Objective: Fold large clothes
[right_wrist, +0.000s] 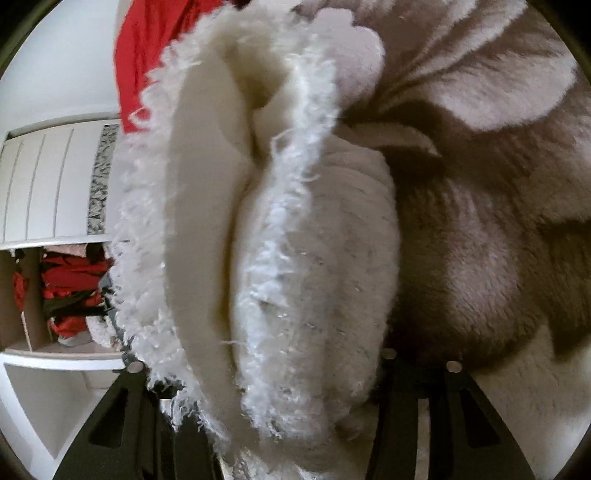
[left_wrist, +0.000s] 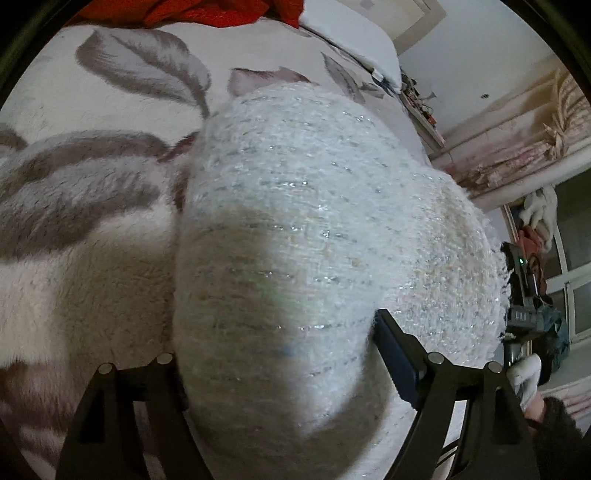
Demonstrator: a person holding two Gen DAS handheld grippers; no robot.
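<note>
Sweater, white, fuzzy knit w/ thin glittery silver rows across it, fills the centre of the left wrist view as a thick rounded bundle. It lies on a plush blanket, cream w/ big grey-brown leaf shapes, long soft pile. Left gripper sits at bottom centre: black fingers, one at lower left beside the sweater's left edge, the other at lower right w/ its dark blue pad lying against the knit. Jaws stand wide w/ the bundle between them; can't tell if both pads press it.

Right wrist view: sweater seen edge-on, stacked folded layers running top to bottom, fringed shaggy edge down the middle, smooth cream lining left of it. Right gripper at bottom, black fingers either side of the layers, jaws apart; pads hidden by fluff, so grip not clear. Blanket takes the right half of the frame.

Edges & room: sweater's right edge reaches close to the bed's right side in the left wrist view; bare blanket lies open to the left and above. Red cloth at top edge, also upper left in the right wrist view. Gloved hand w/ dark sleeve at lower right, holding the other tool.

Containers: white shelf unit at left of the right wrist view, one open compartment stuffed w/ red and dark clothes; compartment below looks bare as far as visible.
</note>
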